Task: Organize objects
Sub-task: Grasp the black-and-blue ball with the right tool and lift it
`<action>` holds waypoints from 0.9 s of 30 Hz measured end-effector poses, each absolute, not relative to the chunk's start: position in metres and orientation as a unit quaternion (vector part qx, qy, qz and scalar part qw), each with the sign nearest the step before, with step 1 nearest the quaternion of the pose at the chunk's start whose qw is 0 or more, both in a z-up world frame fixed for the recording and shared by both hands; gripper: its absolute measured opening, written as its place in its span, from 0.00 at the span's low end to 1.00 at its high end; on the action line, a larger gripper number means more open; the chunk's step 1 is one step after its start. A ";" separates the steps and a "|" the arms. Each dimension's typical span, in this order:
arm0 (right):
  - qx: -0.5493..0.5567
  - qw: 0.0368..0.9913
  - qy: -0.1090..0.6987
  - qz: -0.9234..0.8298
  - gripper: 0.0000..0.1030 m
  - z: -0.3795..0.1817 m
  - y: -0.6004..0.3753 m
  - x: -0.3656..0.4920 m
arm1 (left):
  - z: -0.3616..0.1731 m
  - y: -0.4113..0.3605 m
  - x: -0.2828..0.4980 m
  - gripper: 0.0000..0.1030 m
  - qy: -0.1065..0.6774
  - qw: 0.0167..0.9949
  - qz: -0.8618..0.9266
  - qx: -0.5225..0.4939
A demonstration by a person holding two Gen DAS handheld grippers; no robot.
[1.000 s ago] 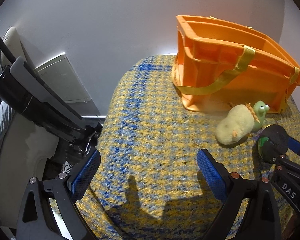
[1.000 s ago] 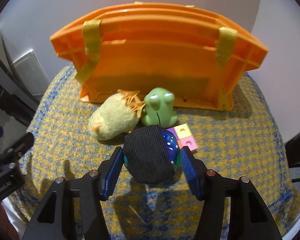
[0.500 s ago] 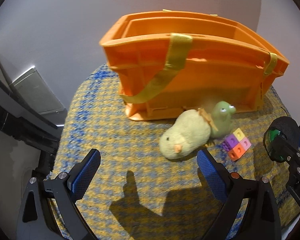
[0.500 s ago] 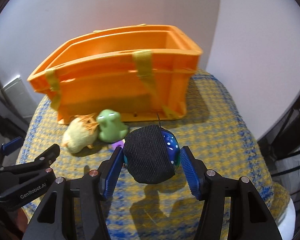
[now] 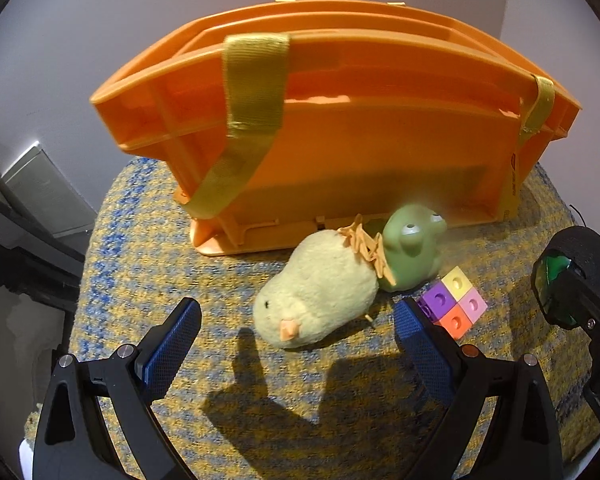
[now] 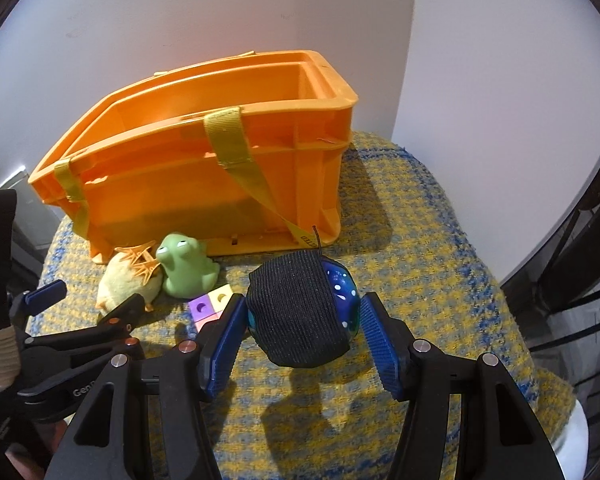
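White walls meet in a corner behind a yellow-and-blue woven counter (image 6: 420, 216) carrying an orange plastic crate (image 6: 204, 168) with yellow straps. Right gripper (image 6: 302, 316) jaws, half open, clamp a blue glossy ball half-wrapped in black ribbed fabric (image 6: 300, 312). Left gripper (image 5: 296, 332) jaws gape empty, near a pale yellow plush chick (image 5: 320, 296), a green rubber frog (image 5: 412, 256) and pastel linked cubes (image 5: 456, 300). The fabric could slide on the glossy ball, dropping it short of the crate.

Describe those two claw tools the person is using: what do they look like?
Both the left gripper and the right gripper are matte black plastic frames shaped like tongs. Each has two fingers tipped with ribbed blue pads and silver and copper-coloured screws at the joints. The left one's side carries white lettering that begins "Gen".
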State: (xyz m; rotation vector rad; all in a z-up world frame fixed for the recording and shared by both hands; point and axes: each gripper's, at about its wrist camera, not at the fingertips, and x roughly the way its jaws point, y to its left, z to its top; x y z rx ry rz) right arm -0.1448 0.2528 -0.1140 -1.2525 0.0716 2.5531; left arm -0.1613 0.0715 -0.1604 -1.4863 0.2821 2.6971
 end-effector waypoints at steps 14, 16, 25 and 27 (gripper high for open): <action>-0.448 0.156 0.030 0.880 0.57 -0.128 0.260 -0.155 | -0.172 0.078 -0.168 0.62 0.094 0.033 0.867 -0.488; -0.448 0.155 0.029 0.880 0.57 -0.128 0.259 -0.156 | -0.171 0.078 -0.166 0.61 0.095 0.032 0.869 -0.485; -0.433 0.147 0.027 0.889 0.57 -0.116 0.251 -0.150 | -0.150 0.070 -0.151 0.60 0.084 0.019 0.876 -0.475; -0.428 0.143 0.025 0.892 0.57 -0.110 0.248 -0.149 | -0.142 0.069 -0.145 0.60 0.081 0.019 0.878 -0.471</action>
